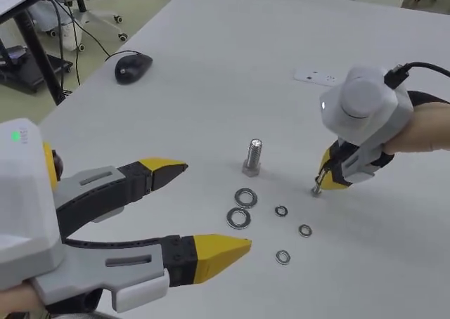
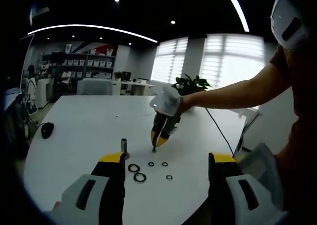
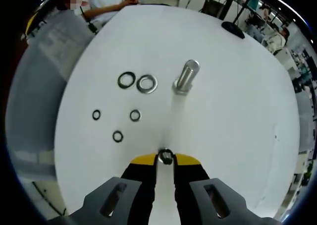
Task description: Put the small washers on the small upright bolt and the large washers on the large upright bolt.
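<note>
Steel small bolt (image 1: 316,190) stands on the table (image 1: 211,66), long axis vertical, clenched in the tips of the right gripper (image 1: 325,180); three small washers (image 1: 281,211) lie flat just left and near of it; large bolt (image 1: 254,156) stands head down, thread up, further left, two large washers (image 1: 245,197) near it; left gripper (image 1: 214,205) gapes wide, probably the handier for the washers.

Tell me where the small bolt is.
The small bolt sits in the jaws of the right gripper on the table, right of the large bolt in the head view.
</note>
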Tool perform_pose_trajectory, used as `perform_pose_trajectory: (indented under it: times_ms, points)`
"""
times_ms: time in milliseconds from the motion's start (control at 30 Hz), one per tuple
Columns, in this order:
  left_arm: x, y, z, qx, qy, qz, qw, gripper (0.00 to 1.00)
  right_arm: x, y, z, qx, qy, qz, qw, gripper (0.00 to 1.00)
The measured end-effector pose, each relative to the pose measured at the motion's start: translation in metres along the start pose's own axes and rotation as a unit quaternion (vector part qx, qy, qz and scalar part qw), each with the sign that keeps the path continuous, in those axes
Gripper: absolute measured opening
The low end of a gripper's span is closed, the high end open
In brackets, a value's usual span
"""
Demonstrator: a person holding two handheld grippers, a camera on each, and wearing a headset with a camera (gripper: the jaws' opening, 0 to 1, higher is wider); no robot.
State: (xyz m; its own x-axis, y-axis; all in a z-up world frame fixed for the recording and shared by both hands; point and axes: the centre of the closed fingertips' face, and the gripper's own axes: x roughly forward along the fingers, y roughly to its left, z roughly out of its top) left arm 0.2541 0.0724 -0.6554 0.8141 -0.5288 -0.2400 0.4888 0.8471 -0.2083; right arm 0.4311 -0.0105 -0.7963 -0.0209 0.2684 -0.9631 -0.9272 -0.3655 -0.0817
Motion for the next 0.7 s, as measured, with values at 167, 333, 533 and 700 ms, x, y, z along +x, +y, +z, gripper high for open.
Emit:
perform_pose_trajectory:
  times_ms: [167,333,533,700]
  points:
    - [-0.001,0.001,0.000,0.000,0.000,0.002,1.0000,0.68,0.006,0.002,-0.002,0.002,0.001,0.003,1.0000,0.13]
    - [-0.002,0.003,-0.001,-0.001,0.001,0.004,1.0000,0.68,0.011,0.002,-0.003,0.003,-0.002,0.006,1.0000,0.13]
    - [-0.004,0.003,-0.001,-0.001,0.002,0.006,1.0000,0.68,0.017,0.003,-0.007,0.003,-0.004,0.008,1.0000,0.13]
    - [-0.005,0.003,-0.002,-0.002,0.003,0.007,1.0000,0.68,0.019,0.004,-0.008,0.002,-0.005,0.009,0.9999,0.19]
